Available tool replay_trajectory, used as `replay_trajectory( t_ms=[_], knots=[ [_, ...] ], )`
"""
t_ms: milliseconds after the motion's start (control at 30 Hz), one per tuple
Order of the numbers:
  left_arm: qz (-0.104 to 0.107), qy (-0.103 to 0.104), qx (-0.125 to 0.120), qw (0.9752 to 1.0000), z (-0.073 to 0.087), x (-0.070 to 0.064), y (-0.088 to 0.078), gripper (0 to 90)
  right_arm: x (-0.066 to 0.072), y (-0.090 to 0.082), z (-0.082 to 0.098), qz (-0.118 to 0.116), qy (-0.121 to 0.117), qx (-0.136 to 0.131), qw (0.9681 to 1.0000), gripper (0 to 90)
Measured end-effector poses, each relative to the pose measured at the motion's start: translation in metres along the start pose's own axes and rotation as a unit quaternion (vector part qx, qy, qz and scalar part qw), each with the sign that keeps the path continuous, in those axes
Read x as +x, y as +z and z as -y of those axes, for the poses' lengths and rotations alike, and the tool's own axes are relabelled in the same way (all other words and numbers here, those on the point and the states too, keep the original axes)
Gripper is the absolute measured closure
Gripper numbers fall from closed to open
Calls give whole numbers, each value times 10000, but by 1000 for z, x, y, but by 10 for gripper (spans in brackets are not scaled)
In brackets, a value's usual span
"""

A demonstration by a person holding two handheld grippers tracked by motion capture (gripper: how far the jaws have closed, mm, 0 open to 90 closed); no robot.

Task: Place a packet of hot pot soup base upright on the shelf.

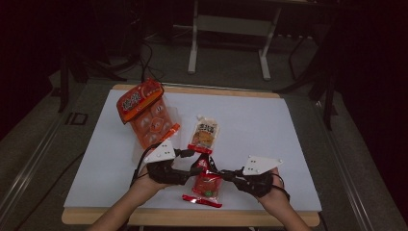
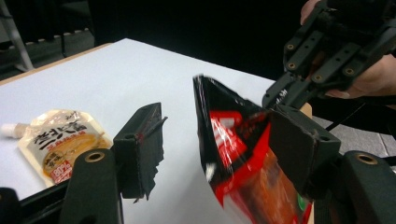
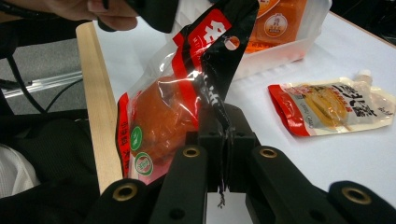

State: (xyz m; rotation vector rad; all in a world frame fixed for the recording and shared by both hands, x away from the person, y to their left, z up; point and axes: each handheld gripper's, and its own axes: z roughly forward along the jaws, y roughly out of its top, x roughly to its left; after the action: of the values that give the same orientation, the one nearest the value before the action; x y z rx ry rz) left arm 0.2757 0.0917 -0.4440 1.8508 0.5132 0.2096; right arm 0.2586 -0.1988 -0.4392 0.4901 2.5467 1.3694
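red snack packet [image 1: 207,185] between both grippers

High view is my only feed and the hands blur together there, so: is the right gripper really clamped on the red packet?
Observer: Yes, the right gripper is shut on the dark top edge of the red packet.
Operator: And the left gripper?
Observer: The left gripper is open around that same edge; one pad stands clear of the film.
Operator: What's inside?
Observer: An orange-brown piece shows through the clear window.
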Motion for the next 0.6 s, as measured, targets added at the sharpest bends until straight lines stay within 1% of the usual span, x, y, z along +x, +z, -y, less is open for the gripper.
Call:
replay_trajectory(
  t_ms=[33, 100, 133, 233, 267, 333, 400, 467, 500, 600],
  knots=[
    [7, 5, 16, 10000, -1, 1, 2, 390, 0, 1, 0, -28, 6, 3, 10000, 879],
    [-45, 71, 55, 9999, -2, 2, 4, 410, 0, 2, 0, -22, 3, 3, 10000, 880],
    [17, 83, 79, 9999, -2, 2, 5, 445, 0, 2, 0, -37, -2, 5, 10000, 879],
    [60, 97, 120, 9999, -3, 3, 6, 541, 1, 2, -1, -32, -14, 7, 10000, 880],
    [130, 81, 188, 9997, -2, 4, 8, 541, 1, 2, -1, -33, -21, 3, 10000, 880],
    [290, 65, 225, 9993, -2, 5, 9, 624, 2, 2, -2, -28, -60, -12, 10000, 880],
    [383, 97, 269, 9989, -2, 5, 10, 674, 2, 2, -3, -10, -74, -4, 10000, 880],
    [378, 162, 284, 9988, -3, 3, 10, 726, 1, 2, -3, 1, -77, -1, 10000, 881],
    [417, 153, 295, 9986, -4, 4, 9, 762, 1, 1, -3, 18, -66, -1, 10000, 882],
    [359, 105, 336, 9987, -5, 3, 10, 822, 0, 1, -1, 31, -32, 2, 10000, 883]
  ],
)
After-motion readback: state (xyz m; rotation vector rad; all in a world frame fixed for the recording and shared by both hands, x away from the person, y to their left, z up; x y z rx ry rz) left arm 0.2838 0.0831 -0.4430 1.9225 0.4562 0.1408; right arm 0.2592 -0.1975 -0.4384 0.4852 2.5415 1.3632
